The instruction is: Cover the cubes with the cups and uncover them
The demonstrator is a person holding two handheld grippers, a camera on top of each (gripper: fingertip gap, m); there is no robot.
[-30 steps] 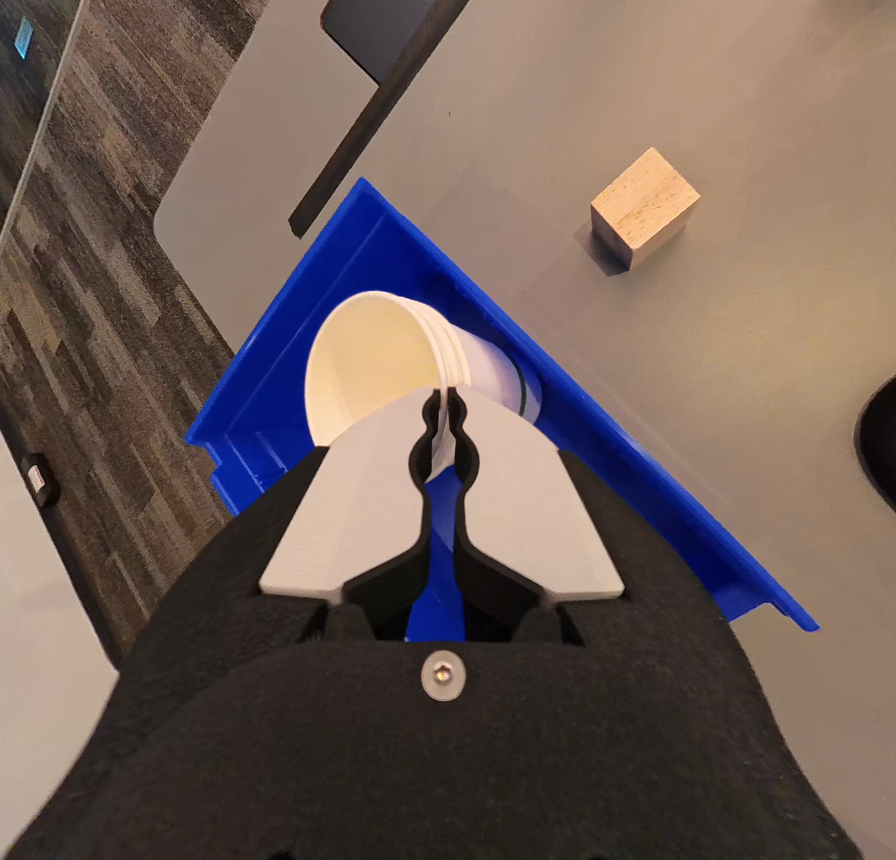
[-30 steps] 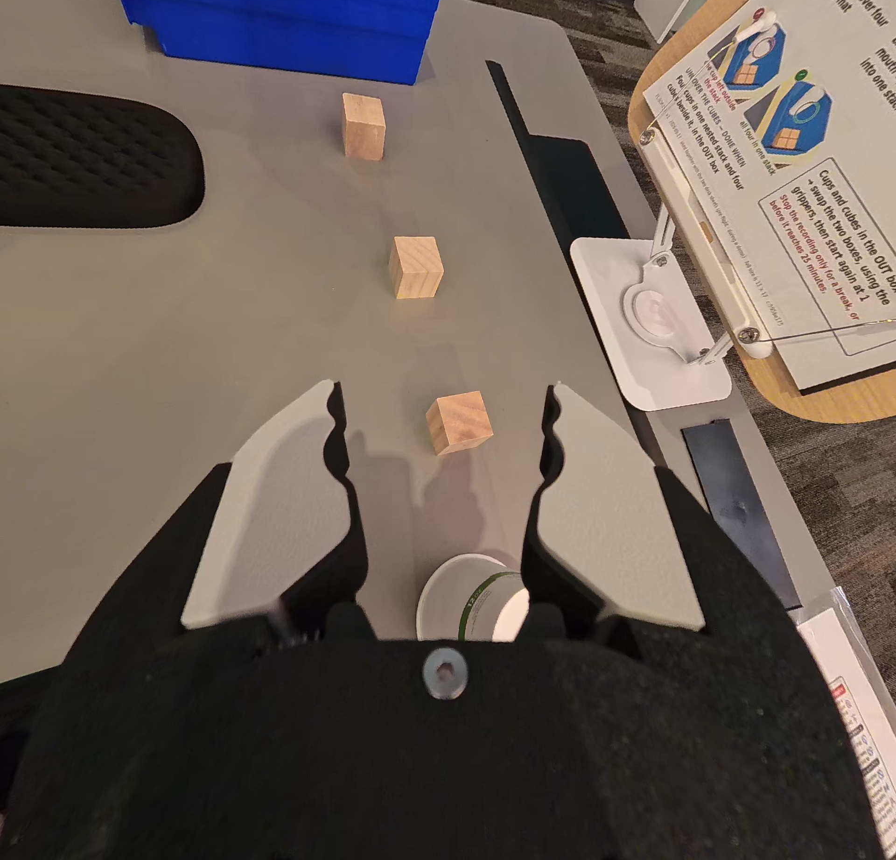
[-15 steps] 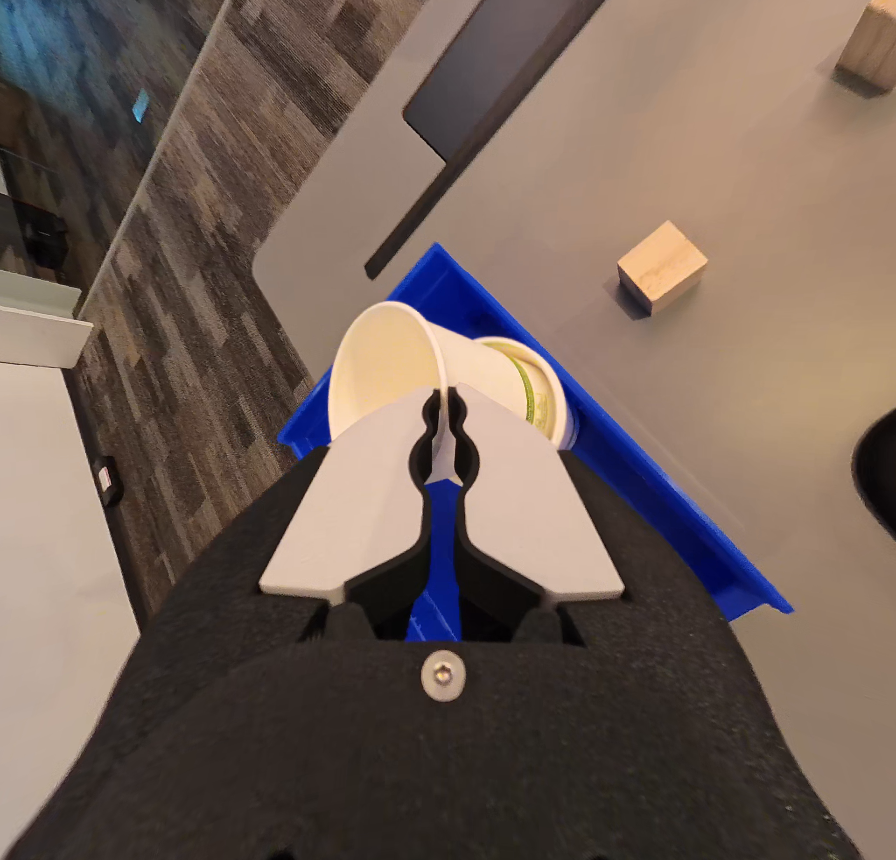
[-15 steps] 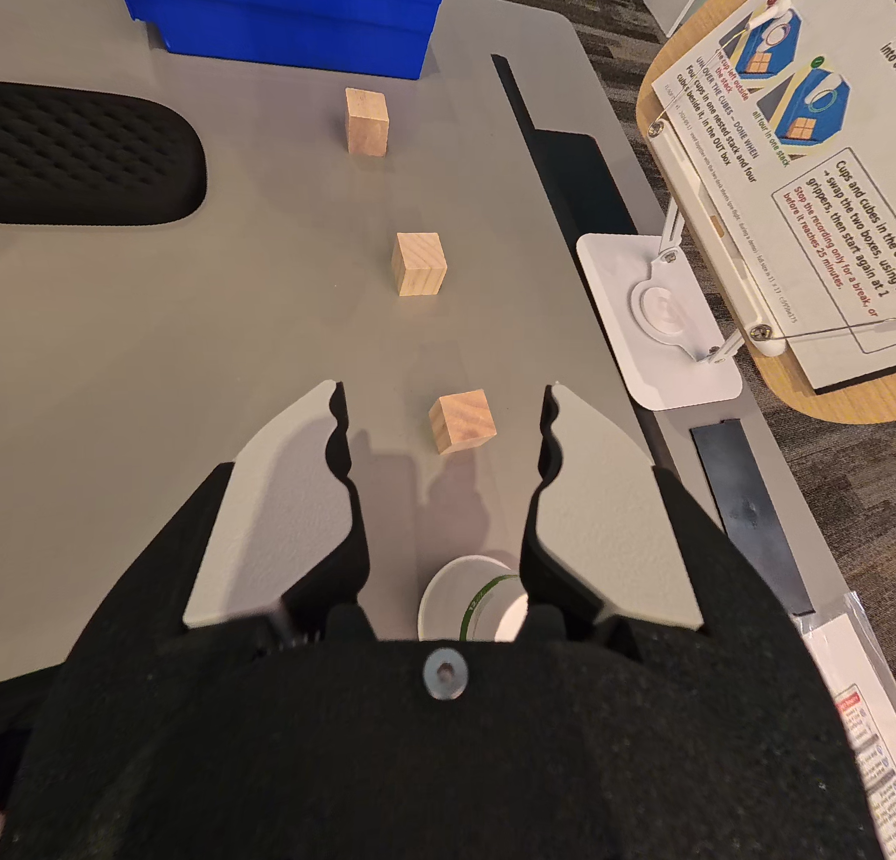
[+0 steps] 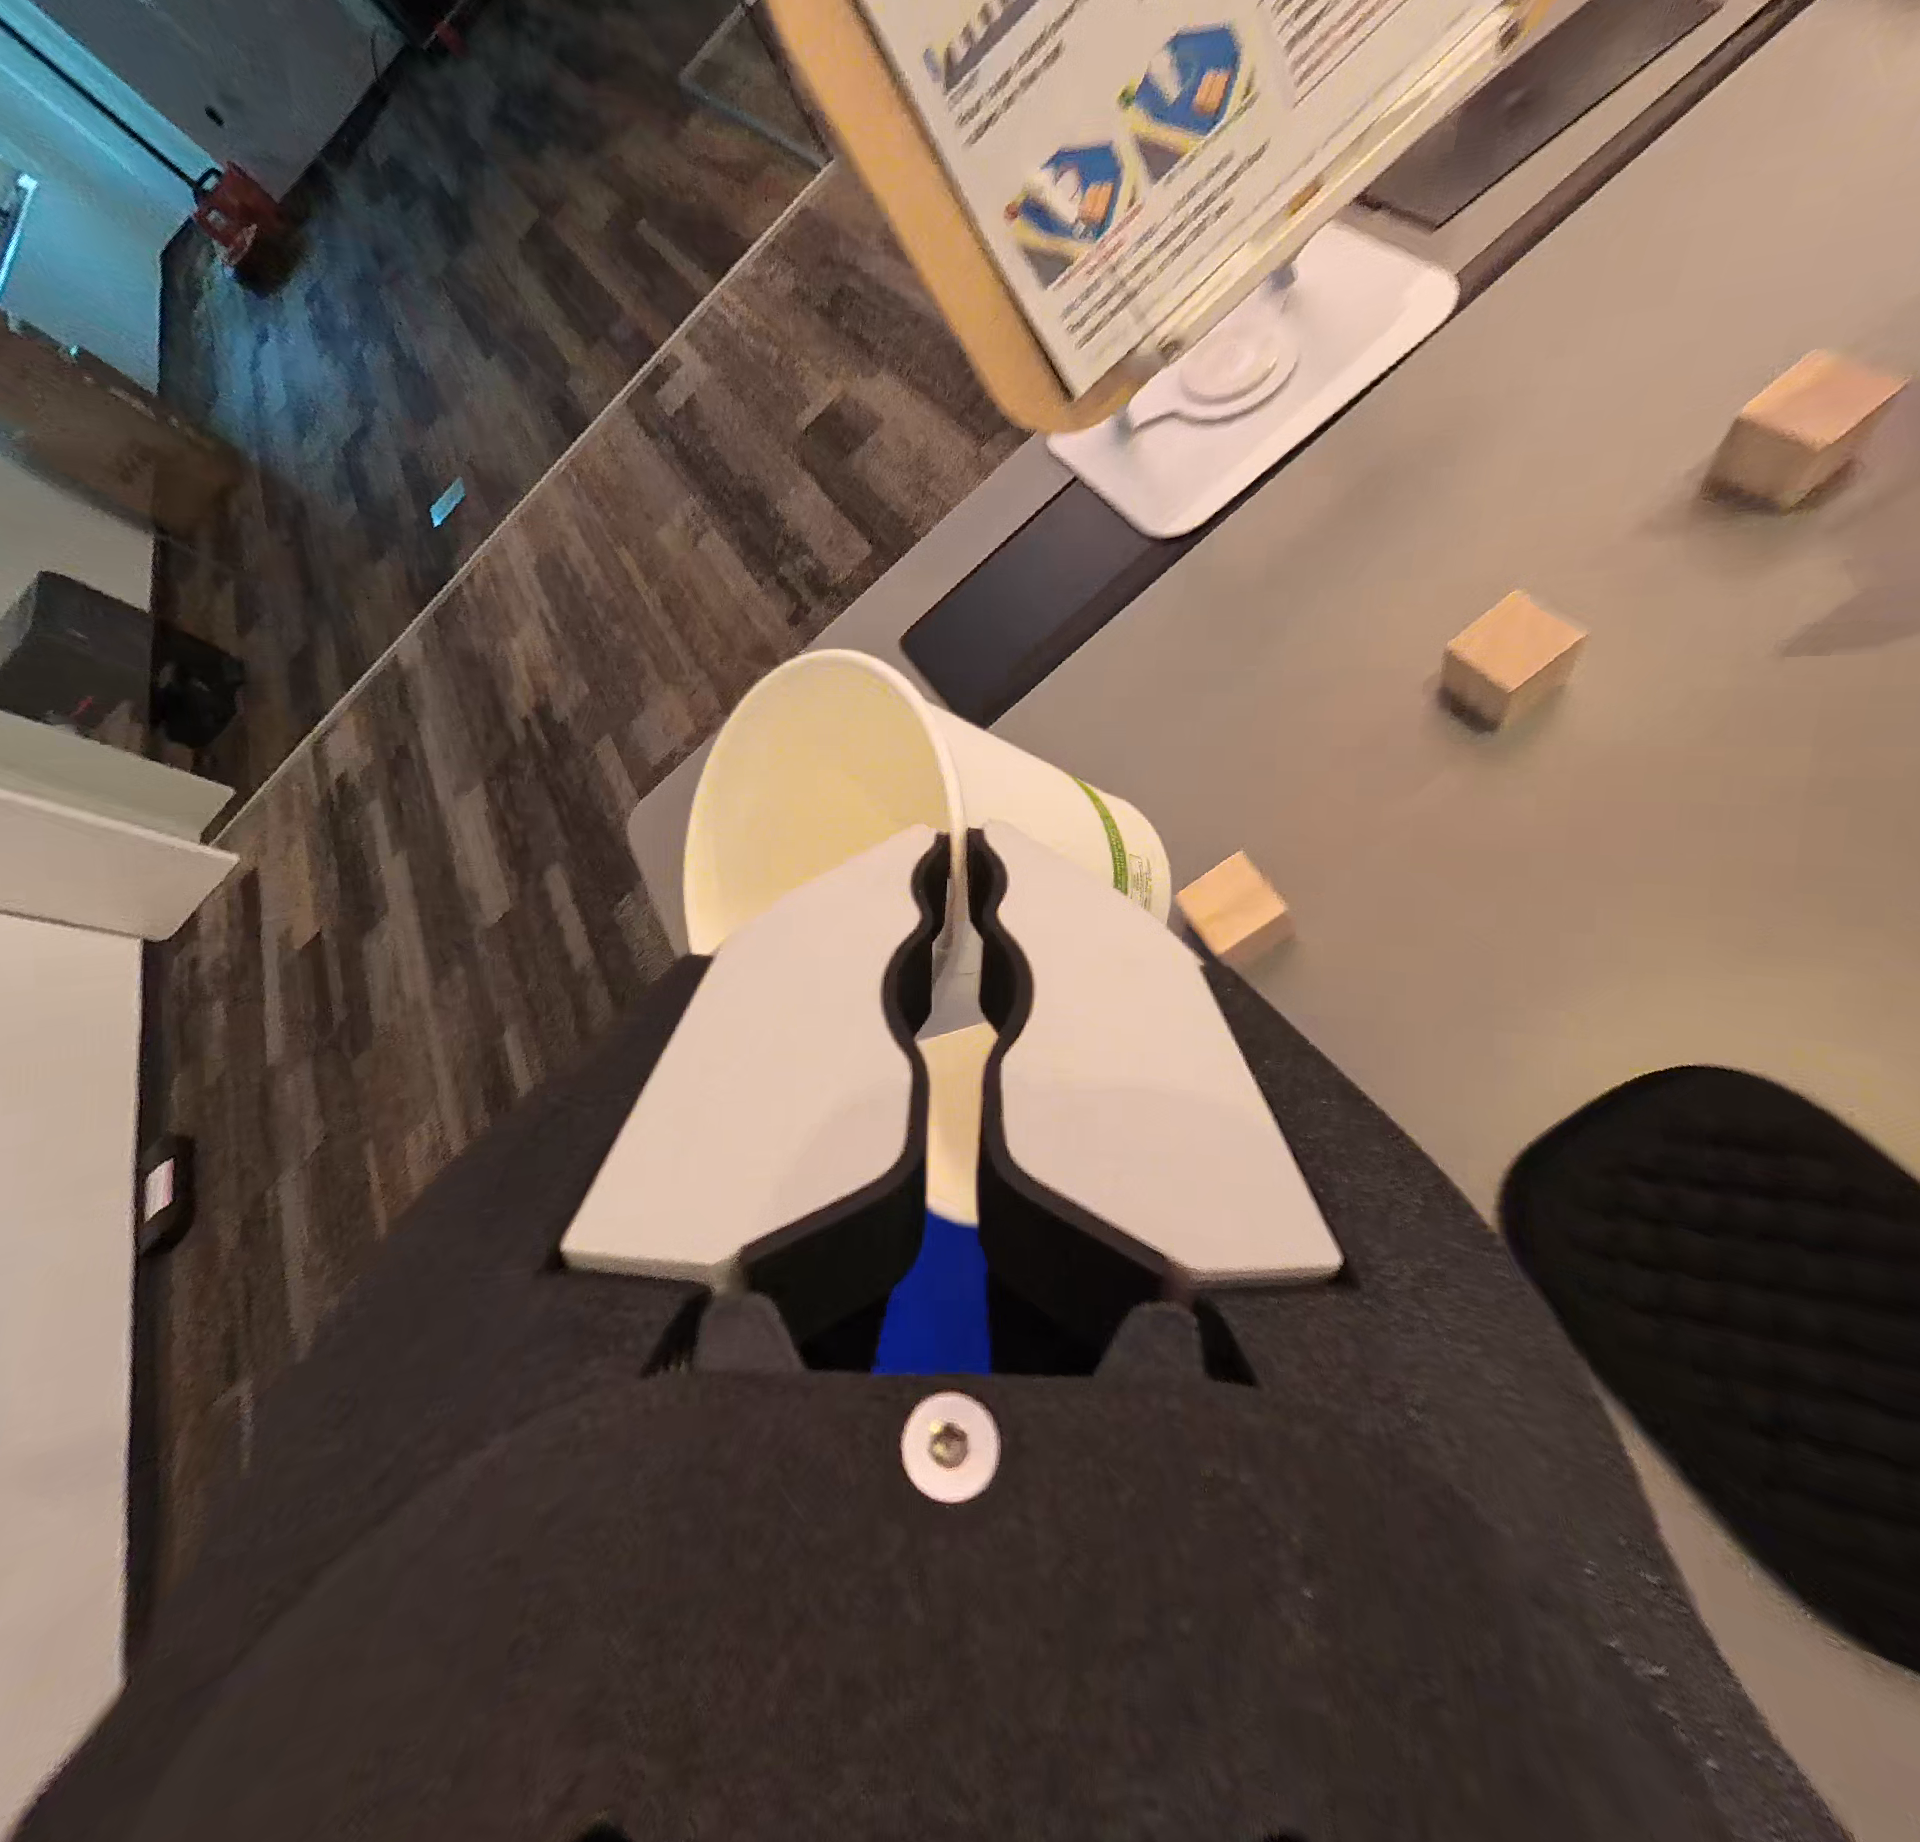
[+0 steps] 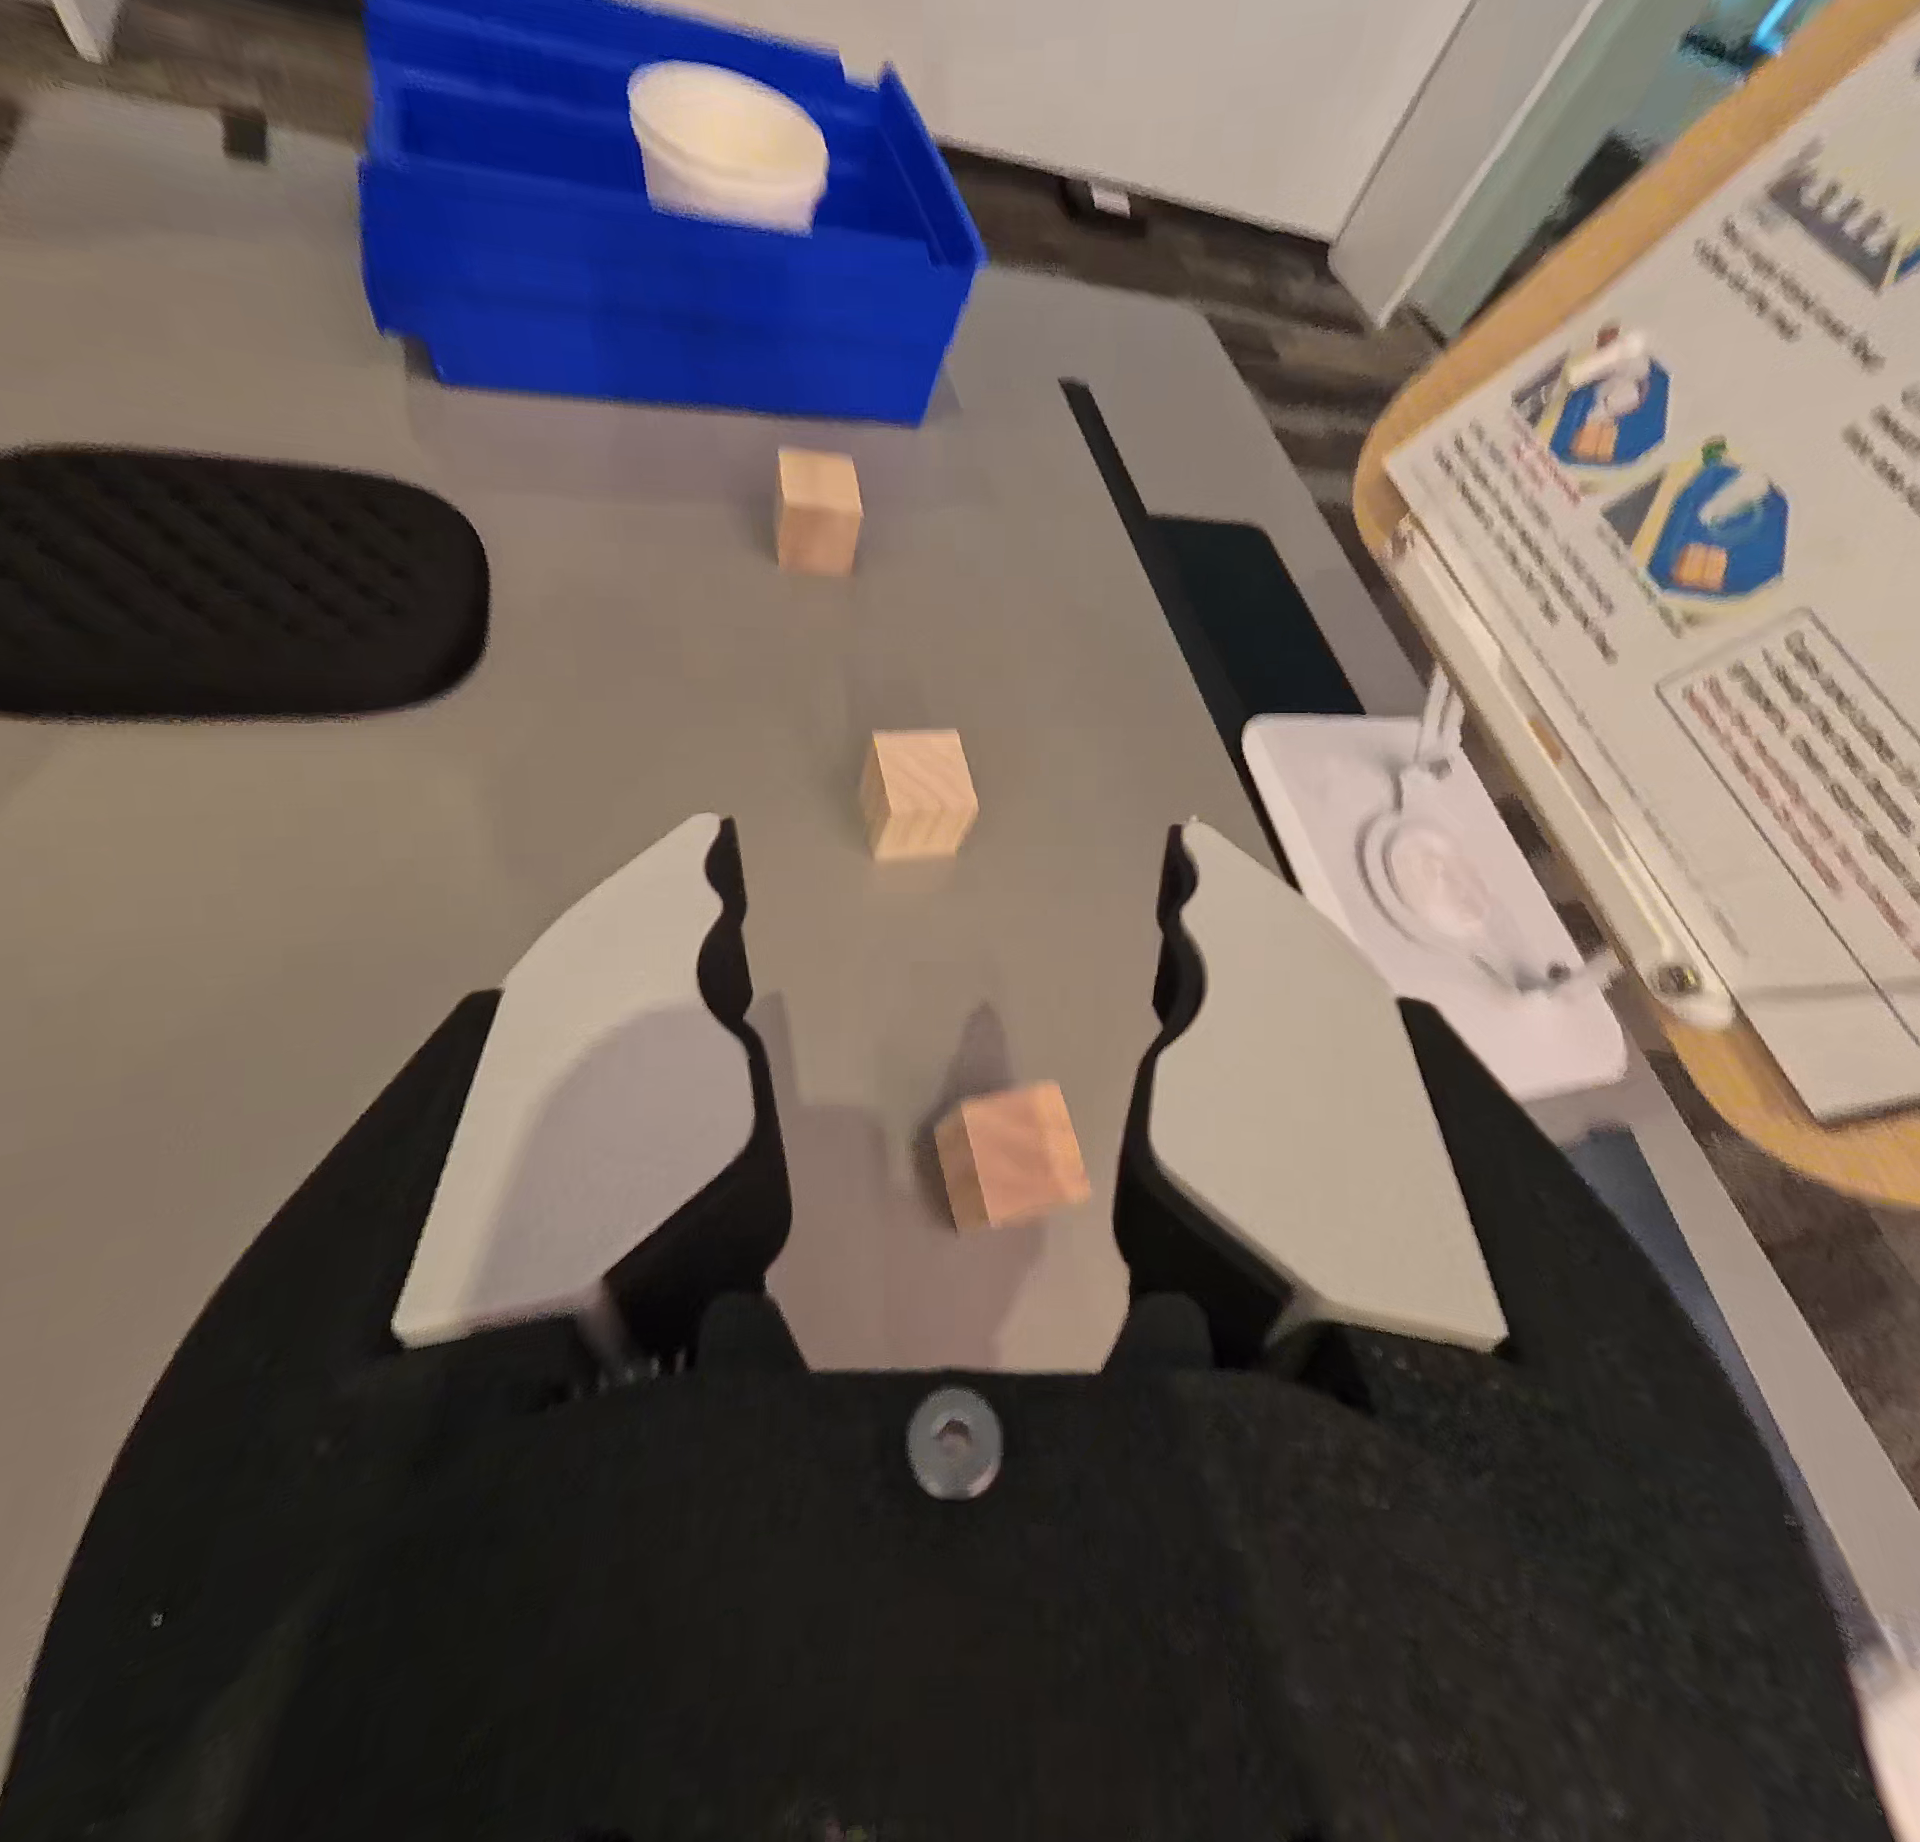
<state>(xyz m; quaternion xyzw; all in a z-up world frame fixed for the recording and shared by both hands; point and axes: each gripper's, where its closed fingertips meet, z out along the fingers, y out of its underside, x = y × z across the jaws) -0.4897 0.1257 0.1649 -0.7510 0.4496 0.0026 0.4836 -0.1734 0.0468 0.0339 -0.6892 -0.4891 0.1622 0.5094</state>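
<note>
above the blue bin (image 6: 665, 338), the left gripper (image 5: 961, 857) is pinched tight on the rim of a white paper cup (image 5: 831, 784), which is tipped on its side, mouth toward the camera. a second ago that cup sat nested with others low inside the bin; now it has come free and swung up and out, with grey table (image 5: 1455, 909) and three wooden cubes behind it, the nearest cube (image 5: 1234, 904) just beside the cup's base. the remaining cups (image 6: 727, 156) stand in the bin, seen from the right wrist view. the right gripper (image 6: 951, 945) is spread wide and holds nothing; it has pulled back from the bin side, so the overturned cup that showed under it a moment ago is out of its view. three bare cubes run in a line away from the bin: first cube (image 6: 819, 509), middle cube (image 6: 920, 793), far cube (image 6: 1010, 1153). this looks like the covering phase, one cup fetched and likely bound for the cube nearest the bin.
</note>
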